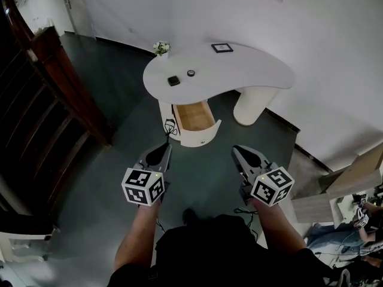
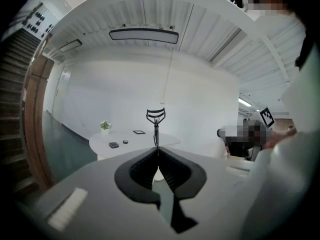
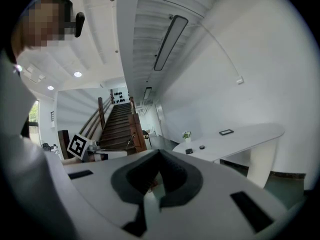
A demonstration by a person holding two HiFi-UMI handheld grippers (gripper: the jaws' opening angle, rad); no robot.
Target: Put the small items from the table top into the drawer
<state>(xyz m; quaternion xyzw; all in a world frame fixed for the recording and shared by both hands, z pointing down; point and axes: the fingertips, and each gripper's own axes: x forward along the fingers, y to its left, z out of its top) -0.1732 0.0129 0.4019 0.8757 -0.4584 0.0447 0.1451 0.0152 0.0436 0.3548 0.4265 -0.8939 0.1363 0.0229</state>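
Head view: left gripper (image 1: pixel 166 147) and right gripper (image 1: pixel 237 150) low centre. Table (image 1: pixel 251 70) upper centre, with a black block (image 1: pixel 173 81) and a disc (image 1: pixel 191 73) on top, and the drawer (image 1: pixel 194 116) open beneath. Left gripper view: jaws pinched on an upright curler (image 2: pixel 155 119). Right gripper view: jaws together, nothing between.

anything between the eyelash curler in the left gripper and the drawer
Nothing visible does. The left gripper, its jaws shut on the eyelash curler, has only bare floor ahead up to the drawer, which stands pulled out with its top open.
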